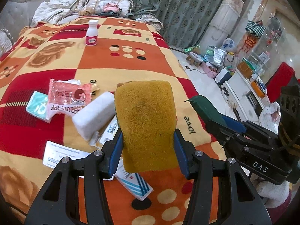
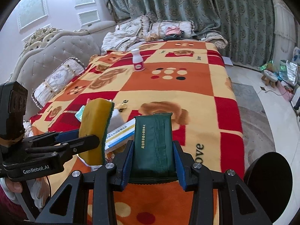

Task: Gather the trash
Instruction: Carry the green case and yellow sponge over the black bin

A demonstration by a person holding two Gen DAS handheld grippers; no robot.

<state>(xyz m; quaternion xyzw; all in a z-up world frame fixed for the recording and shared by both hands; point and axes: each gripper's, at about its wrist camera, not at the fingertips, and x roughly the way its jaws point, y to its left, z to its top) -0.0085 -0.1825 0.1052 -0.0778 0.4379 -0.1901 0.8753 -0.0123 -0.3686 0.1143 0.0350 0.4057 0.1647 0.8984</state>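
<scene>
Both tools loaded above the bed

Left tool [image 1: 148,140] clamps the yellow sponge [image 1: 146,120]; right tool [image 2: 152,159] clamps the green packet [image 2: 153,142]. The sponge's soft foam could slip free in transit.

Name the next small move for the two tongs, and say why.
Probably carry both loads off the blanket toward a bin, which is not in view. The left tongs already clamp the yellow sponge, and the right tongs clamp the green packet. Neither can take the wrappers until emptied.
</scene>
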